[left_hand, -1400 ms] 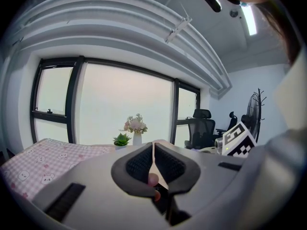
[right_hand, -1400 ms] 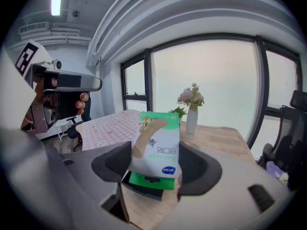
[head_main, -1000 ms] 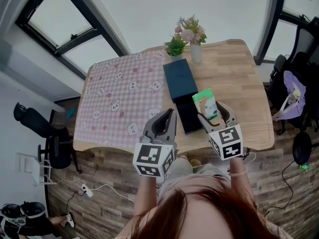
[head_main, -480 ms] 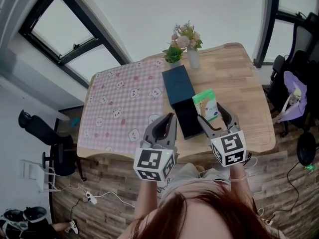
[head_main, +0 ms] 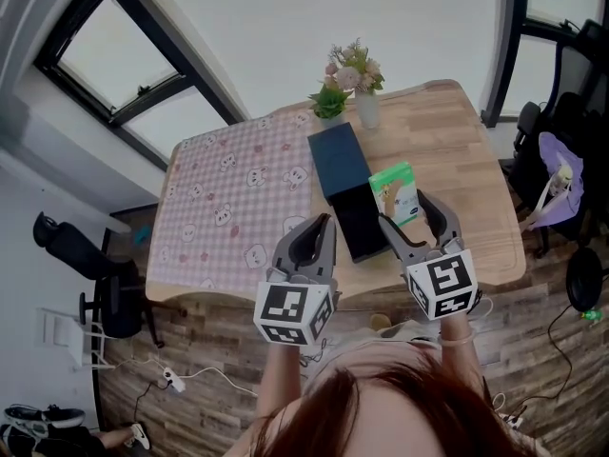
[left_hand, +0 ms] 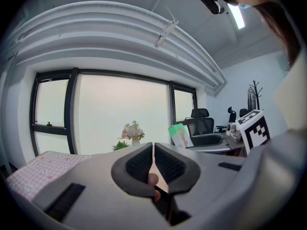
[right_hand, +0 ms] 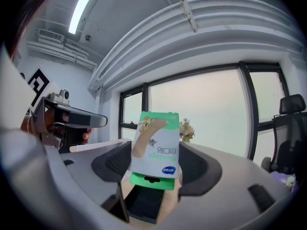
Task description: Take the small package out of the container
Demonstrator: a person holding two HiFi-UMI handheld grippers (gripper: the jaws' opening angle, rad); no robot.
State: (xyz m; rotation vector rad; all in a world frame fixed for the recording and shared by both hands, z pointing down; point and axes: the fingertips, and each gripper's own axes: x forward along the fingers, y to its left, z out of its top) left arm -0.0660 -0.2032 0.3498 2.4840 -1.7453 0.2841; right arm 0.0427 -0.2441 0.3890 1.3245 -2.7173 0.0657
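Observation:
A dark blue container (head_main: 340, 157) lies in the middle of the wooden table (head_main: 457, 150), its open black part (head_main: 358, 221) towards me. My right gripper (head_main: 405, 209) is shut on a small green and white package (head_main: 395, 190) and holds it upright above the table, just right of the open part. In the right gripper view the package (right_hand: 156, 147) stands between the jaws, with the open container (right_hand: 143, 202) below it. My left gripper (head_main: 306, 244) hovers left of the container with its jaws shut on nothing (left_hand: 153, 150). The package (left_hand: 179, 134) shows at the right in the left gripper view.
A pink checked cloth (head_main: 228, 193) covers the table's left half. A vase of flowers (head_main: 360, 74) and a small green plant (head_main: 328, 101) stand at the far edge behind the container. Office chairs (head_main: 561, 169) stand to the right of the table, and another chair (head_main: 81, 255) to the left.
The right gripper still holds the package beside the open container, a touch higher. The left gripper has stayed shut and almost still. The head view shifted slightly.

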